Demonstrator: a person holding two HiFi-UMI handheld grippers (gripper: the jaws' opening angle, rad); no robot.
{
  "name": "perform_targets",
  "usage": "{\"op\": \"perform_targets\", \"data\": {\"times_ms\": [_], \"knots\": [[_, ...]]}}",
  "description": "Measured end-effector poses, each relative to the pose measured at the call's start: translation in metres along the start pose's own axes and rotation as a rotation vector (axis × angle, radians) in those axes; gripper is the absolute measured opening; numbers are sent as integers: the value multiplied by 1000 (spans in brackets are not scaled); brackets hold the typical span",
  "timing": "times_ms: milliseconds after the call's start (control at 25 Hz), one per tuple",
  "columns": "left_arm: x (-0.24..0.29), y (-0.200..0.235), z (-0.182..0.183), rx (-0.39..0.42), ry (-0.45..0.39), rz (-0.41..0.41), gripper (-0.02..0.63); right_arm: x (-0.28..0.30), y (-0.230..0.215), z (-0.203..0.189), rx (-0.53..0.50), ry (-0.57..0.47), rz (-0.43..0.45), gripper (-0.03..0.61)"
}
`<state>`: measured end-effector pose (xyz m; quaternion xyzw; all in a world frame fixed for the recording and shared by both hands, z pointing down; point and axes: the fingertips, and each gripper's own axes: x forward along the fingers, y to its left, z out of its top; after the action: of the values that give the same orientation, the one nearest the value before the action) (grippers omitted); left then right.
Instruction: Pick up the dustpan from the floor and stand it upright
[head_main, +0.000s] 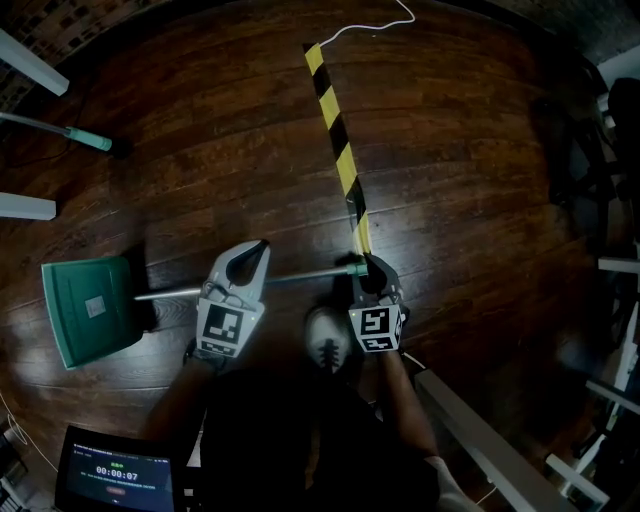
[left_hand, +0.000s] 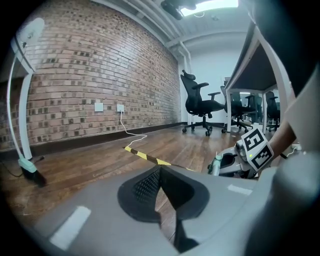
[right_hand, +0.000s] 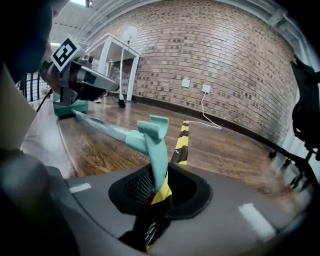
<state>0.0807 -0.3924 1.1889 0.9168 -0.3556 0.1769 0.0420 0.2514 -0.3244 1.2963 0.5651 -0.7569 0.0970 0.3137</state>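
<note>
The dustpan is laid flat on the wooden floor. The teal end of its handle is clamped by the right gripper. The left gripper is held closed and empty over the shaft.

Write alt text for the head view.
A green dustpan lies on a dark wood floor, its long handle running right to the right gripper, whose fingers grip its end. The left gripper hangs over mid-handle, shut and empty; striped tape crosses the floor.
</note>
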Motion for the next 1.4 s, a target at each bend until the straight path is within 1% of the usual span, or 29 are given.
{"op": "perform_targets", "data": {"times_ms": [80, 200, 280, 320, 360, 440, 560, 720, 800, 920, 1040, 1160, 1280, 1400], "knots": [[-6, 5, 4, -12, 8, 7, 2, -9, -8, 13, 25, -10, -27, 86], [-24, 6, 20, -21, 16, 7, 2, -31, -27, 45, 20, -34, -66, 83], [-40, 14, 42, -29, 13, 23, 2, -48, -43, 73, 40, -47, -91, 81], [-50, 20, 57, -45, 14, 40, 2, -57, -50, 90, 58, -48, -99, 81], [-63, 26, 72, -71, 18, 61, 2, -69, -56, 106, 68, -41, -101, 85], [-93, 35, 105, -128, 32, 103, 2, -96, -64, 138, 47, -6, -101, 89], [-138, 48, 165, -162, 41, 136, 2, -136, -76, 196, -30, 49, -118, 98], [-200, 68, 250, -174, 58, 169, 2, -183, -86, 279, -176, 123, -136, 104], [-226, 79, 291, -175, 61, 189, 2, -206, -92, 317, -204, 146, -152, 113], [-263, 99, 349, -183, 65, 245, 2, -234, -99, 367, -242, 179, -158, 130], [-298, 117, 400, -168, 70, 289, 2, -260, -97, 417, -320, 187, -153, 145], [-331, 132, 444, -164, 63, 335, 2, -278, -84, 461, -407, 180, -118, 172], [-356, 136, 482, -176, 48, 365, 2, -288, -64, 490, -502, 181, -46, 197], [-372, 132, 499, -168, 52, 374, 2, -293, -38, 504, -615, 198, 27, 210]]}}
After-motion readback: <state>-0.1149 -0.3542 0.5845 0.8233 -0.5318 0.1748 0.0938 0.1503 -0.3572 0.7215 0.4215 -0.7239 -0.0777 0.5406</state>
